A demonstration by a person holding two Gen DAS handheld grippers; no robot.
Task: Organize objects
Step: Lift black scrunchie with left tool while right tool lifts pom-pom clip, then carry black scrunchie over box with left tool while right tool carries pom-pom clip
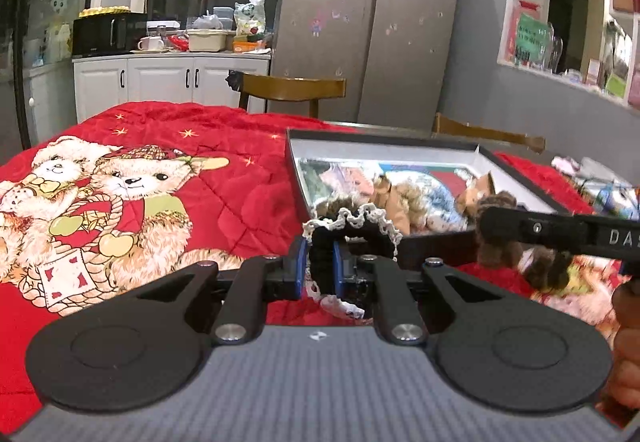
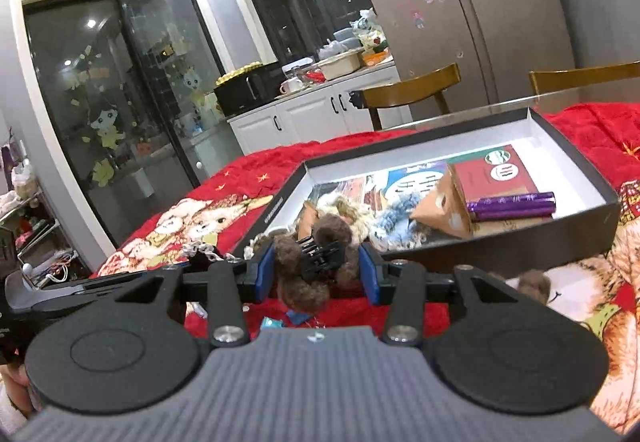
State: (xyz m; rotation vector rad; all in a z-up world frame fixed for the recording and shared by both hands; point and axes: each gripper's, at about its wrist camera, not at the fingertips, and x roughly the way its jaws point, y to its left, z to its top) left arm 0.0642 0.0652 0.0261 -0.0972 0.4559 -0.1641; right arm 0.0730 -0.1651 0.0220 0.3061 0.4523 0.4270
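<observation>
My left gripper (image 1: 320, 262) is shut on a black scrunchie with a white lace edge (image 1: 352, 222), held just before the near wall of the open black box (image 1: 424, 246). My right gripper (image 2: 318, 270) is shut on a brown fuzzy hair claw clip (image 2: 312, 262), also held near the box's front edge (image 2: 500, 252). In the left wrist view the right gripper (image 1: 560, 230) reaches in from the right with the brown clip (image 1: 500, 238). The box holds fuzzy hair ties (image 2: 396, 217), a brown cardboard piece (image 2: 440, 209), a red booklet (image 2: 496, 173) and a purple tube (image 2: 512, 205).
A red quilt with teddy bears (image 1: 140, 193) covers the table. Small loose items (image 2: 280, 322) lie on the quilt under my right gripper. Wooden chairs (image 1: 292, 89) stand behind the table, with a fridge (image 1: 360, 21) and a cluttered white cabinet (image 1: 168, 77) beyond.
</observation>
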